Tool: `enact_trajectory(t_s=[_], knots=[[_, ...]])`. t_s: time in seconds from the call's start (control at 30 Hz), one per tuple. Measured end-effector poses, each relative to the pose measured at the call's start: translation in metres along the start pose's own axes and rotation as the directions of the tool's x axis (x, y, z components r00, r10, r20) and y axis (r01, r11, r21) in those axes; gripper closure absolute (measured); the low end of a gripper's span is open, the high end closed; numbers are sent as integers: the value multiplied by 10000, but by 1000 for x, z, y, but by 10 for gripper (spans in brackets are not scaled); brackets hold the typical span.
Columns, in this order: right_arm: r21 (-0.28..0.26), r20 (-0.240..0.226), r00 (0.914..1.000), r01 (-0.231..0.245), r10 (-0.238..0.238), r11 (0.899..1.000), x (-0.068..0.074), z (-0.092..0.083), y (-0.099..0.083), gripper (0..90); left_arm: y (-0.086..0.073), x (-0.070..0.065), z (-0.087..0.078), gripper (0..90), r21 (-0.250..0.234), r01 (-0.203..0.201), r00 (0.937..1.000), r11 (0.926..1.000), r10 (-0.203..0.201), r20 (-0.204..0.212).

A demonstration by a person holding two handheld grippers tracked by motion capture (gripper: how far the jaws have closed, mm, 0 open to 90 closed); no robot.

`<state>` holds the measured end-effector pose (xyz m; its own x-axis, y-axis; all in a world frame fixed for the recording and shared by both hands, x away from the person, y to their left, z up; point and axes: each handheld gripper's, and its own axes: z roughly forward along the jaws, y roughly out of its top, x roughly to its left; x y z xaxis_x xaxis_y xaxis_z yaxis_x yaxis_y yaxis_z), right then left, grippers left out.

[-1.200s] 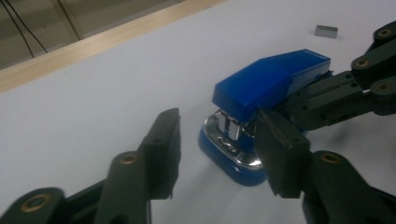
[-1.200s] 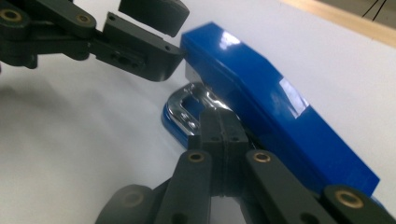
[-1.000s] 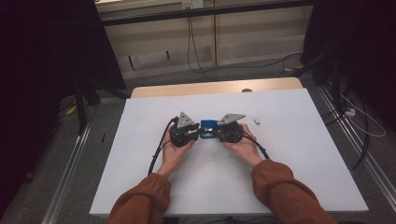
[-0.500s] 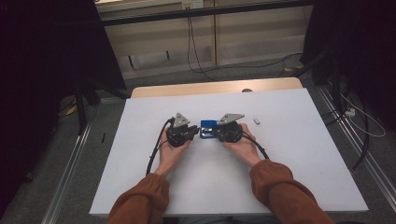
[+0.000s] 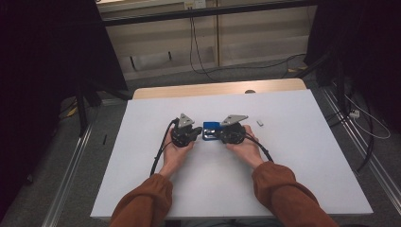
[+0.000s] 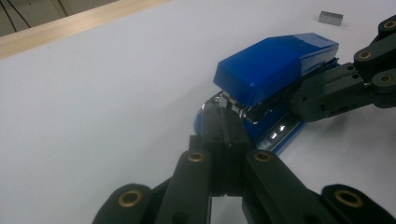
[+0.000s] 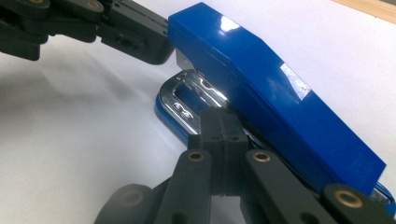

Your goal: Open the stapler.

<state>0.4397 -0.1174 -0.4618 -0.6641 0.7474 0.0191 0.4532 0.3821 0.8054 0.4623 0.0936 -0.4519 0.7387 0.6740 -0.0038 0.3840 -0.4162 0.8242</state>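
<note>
A blue stapler lies on the white table between both hand-held grippers. In the left gripper view the stapler has its cover lifted off the chrome magazine. My left gripper has just been closing; its pads now meet with nothing seen between them, tips against the stapler's front end. My right gripper is shut, with its tips pushed under the blue cover above the chrome base. From above, the left gripper and right gripper face each other across the stapler.
A small grey strip of staples lies just right of the right gripper; in the left gripper view the strip is beyond the stapler. A wooden edge borders the table's far side. Cables trail from both grippers toward the person.
</note>
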Motion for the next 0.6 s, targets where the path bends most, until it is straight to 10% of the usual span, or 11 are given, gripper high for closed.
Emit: enact_trajectory(t_s=[0.6], knots=[[-52, 91, 10000, 9, -8, 10000, 1, 0, 0, 900, 4, -3, 2, 900, -90, -68, 9998, 9999, 66, -183]])
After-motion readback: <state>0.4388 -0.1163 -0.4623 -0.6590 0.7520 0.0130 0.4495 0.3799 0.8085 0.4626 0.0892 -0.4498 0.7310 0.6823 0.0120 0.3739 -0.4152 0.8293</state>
